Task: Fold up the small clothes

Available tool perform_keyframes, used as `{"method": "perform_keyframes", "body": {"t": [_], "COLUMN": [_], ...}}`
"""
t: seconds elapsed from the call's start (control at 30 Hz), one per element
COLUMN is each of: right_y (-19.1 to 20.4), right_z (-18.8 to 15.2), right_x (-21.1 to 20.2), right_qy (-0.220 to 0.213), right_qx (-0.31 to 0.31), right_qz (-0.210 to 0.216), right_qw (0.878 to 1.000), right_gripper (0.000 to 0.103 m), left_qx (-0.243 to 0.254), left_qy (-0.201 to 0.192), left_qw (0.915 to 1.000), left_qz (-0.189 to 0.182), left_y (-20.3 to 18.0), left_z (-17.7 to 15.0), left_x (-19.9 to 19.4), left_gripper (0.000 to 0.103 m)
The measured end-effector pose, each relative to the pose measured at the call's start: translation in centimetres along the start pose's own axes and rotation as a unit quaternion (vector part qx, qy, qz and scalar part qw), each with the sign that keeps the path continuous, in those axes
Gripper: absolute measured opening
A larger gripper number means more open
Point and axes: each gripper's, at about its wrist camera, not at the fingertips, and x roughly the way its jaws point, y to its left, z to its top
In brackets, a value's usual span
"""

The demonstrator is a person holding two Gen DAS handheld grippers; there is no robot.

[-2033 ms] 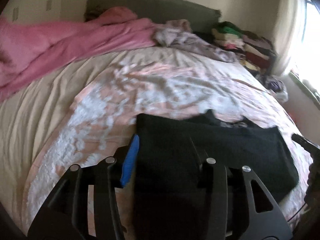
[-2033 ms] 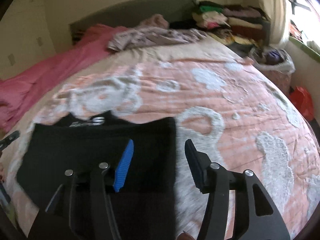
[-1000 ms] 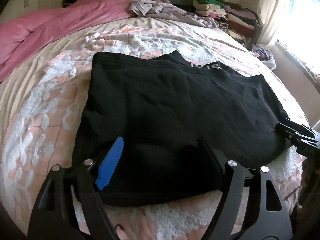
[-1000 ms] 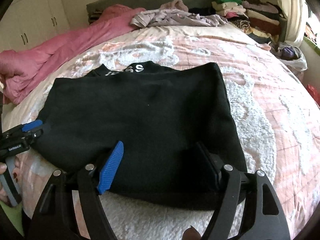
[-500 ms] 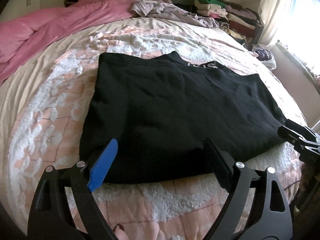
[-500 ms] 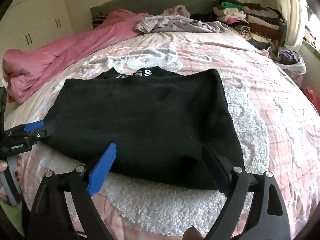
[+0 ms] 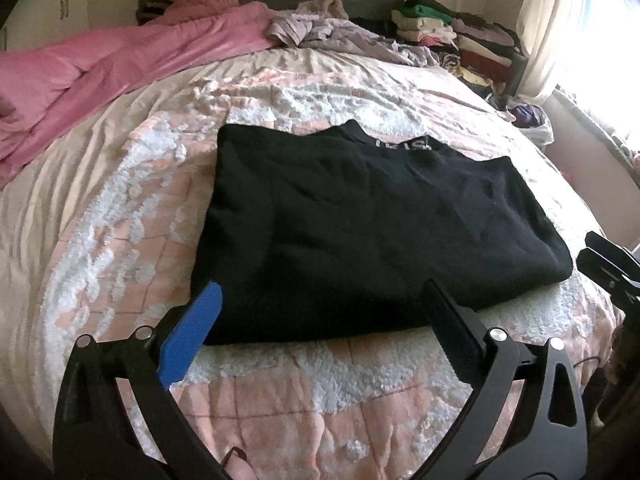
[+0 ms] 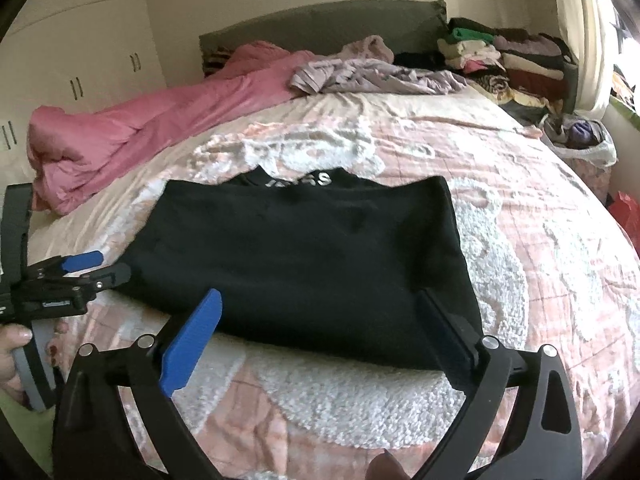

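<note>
done: black knit garment with white lettering [image 7: 360, 232] lies folded flat mid-bed on pink-and-white quilt [image 7: 320, 392] | left tool [image 7: 320, 320], right tool [image 8: 320, 320]: jaws opening, released, empty, just short of its near edge | left: likely further fold, then stacking

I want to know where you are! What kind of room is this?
Most likely a bedroom. There is a big bed with a pink and white bedspread, a pink blanket bunched along it, and stacks of folded clothes by the headboard.
</note>
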Motion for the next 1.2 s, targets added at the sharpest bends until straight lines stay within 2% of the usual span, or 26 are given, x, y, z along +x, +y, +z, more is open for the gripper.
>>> {"method": "perform_keyframes", "body": {"t": [0.23,0.53,0.83,1.2], "right_y": [3.1,7.4,11.1,13.2], "right_z": [0.9,1.7,2.2,1.0], "right_x": [-2.3,-2.7,-1.3,2.5], "right_qy": [-0.026,-0.034,-0.027,0.004], "right_qx": [-0.035,-0.069,-0.099,-0.13], "right_qz": [0.028,0.062,0.084,0.071], "right_qw": [0.999,0.995,0.991,0.989], "right_gripper": [0.098,0.098,0.098,0.099], "left_qx": [-0.007,-0.03,-0.042,-0.067], "left_qy": [-0.014,-0.033,-0.043,-0.04], "left_qw": [0.9999,0.9988,0.9974,0.9953], "left_qz": [0.004,0.021,0.04,0.057], "left_y": [0.4,2.3,4.2,6.7], "left_z": [0.2,0.5,0.7,0.9], "left_x": [-1.6,-2.9,-3.5,-2.4], "left_gripper": [0.093,0.093,0.093,0.093]}}
